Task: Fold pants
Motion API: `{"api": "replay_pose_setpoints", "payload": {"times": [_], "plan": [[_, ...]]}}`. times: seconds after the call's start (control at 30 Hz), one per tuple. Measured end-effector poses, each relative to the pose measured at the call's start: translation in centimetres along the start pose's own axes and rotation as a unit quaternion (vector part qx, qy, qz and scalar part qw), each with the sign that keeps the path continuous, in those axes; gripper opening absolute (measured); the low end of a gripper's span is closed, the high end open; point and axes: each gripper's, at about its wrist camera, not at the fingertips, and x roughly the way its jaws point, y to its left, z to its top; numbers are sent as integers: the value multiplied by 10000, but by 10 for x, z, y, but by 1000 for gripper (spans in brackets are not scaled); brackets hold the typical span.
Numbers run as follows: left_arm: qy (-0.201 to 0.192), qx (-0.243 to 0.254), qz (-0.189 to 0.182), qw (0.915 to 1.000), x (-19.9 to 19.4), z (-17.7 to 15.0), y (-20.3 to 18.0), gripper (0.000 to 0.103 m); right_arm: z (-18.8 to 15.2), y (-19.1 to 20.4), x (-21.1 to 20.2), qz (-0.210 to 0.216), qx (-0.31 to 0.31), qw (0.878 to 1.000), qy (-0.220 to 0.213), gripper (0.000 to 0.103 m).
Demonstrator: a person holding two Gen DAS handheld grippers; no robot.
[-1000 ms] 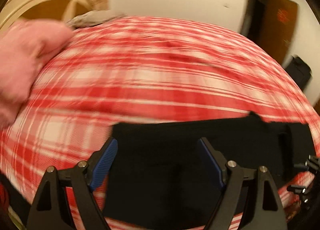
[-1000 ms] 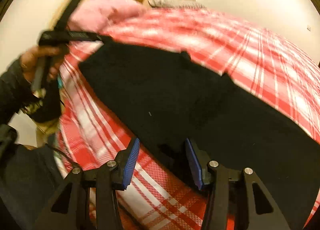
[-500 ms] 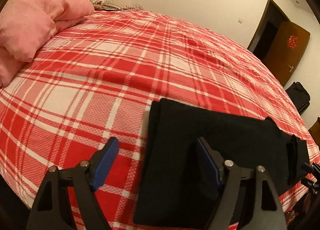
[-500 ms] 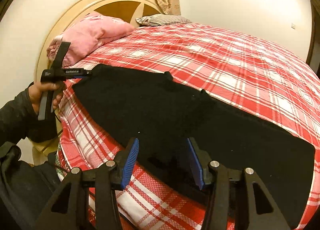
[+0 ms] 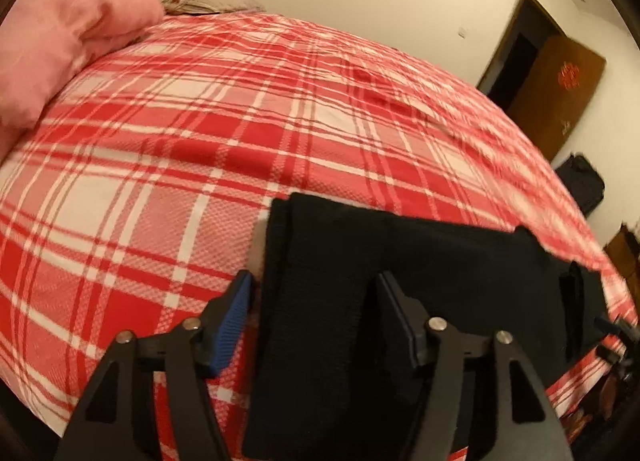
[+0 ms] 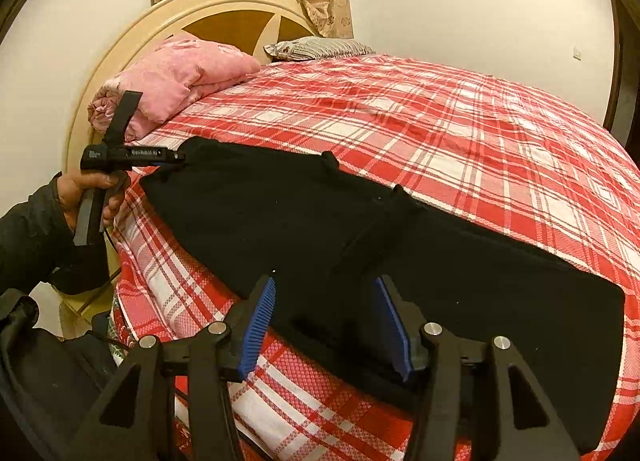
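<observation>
Black pants (image 6: 360,237) lie flat along the near edge of a bed with a red plaid cover (image 6: 460,133). In the left wrist view the pants' end (image 5: 400,273) lies between my fingers. My left gripper (image 5: 316,309) is open, its jaws on either side of that end's corner; it also shows in the right wrist view (image 6: 168,157), at the pants' far left corner. My right gripper (image 6: 326,317) is open, its jaws on either side of the pants' near edge around the middle.
A pink folded blanket (image 6: 172,77) and a striped pillow (image 6: 316,48) lie by the round headboard (image 6: 224,21). A dark bag (image 6: 44,381) sits on the floor at the left. A brown door (image 5: 556,85) and a black bag (image 5: 580,185) stand past the bed.
The left gripper has moved toward the pants' end and its jaws have narrowed around the corner. The right gripper has edged forward over the near edge. The pants have not moved.
</observation>
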Motion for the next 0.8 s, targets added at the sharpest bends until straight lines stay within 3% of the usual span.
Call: {"api": "replay_pose_setpoints", "payload": {"times": [0.07,0.17,0.27,0.57,0.8], "plan": [[49,42,-12,10000,-1,2,-1,57,1,-2,-2,-40,28,10000,-41,54],[100,73,-237,9996,-8,3,-8,21,3,-6,-7,-120,106,9998,-125,54],[104,226,-147,9996,-18,4,-22,20,5,-15,-12,-219,264,9992,-215,55],[-64,-215,-962,9951,-60,25,-44,20,9,-48,-27,-625,894,9935,-330,58],[-122,86,-1495,9887,-79,34,-93,20,6,-83,-49,-1017,1541,9820,-397,59]]}}
